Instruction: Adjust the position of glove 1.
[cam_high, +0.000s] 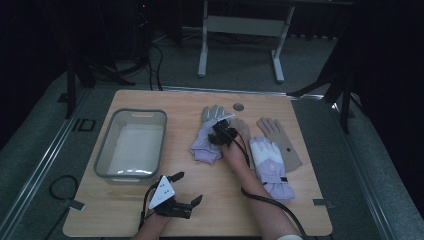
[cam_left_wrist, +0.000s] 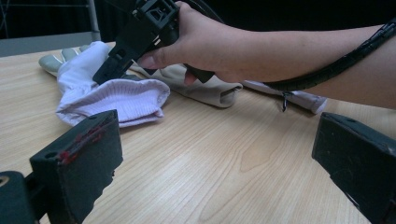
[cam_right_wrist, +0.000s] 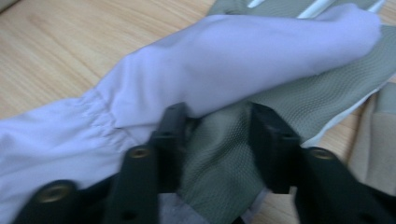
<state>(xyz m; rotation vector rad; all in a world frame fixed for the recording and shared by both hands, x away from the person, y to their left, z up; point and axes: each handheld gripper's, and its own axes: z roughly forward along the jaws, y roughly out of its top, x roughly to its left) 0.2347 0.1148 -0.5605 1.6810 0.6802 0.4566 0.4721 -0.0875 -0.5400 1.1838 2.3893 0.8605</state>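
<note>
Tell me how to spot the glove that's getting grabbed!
Find the clear plastic bin on the wooden table. Just right of it lies a lilac glove with grey-green fingers, the right hand-held gripper on it. Its neighbours are tan or white-and-lilac.

Left tongs (cam_left_wrist: 219, 163) gape over bare counter (cam_left_wrist: 224, 154); right tongs (cam_left_wrist: 119, 65) press on lilac glove (cam_left_wrist: 107, 95) beyond.
</note>
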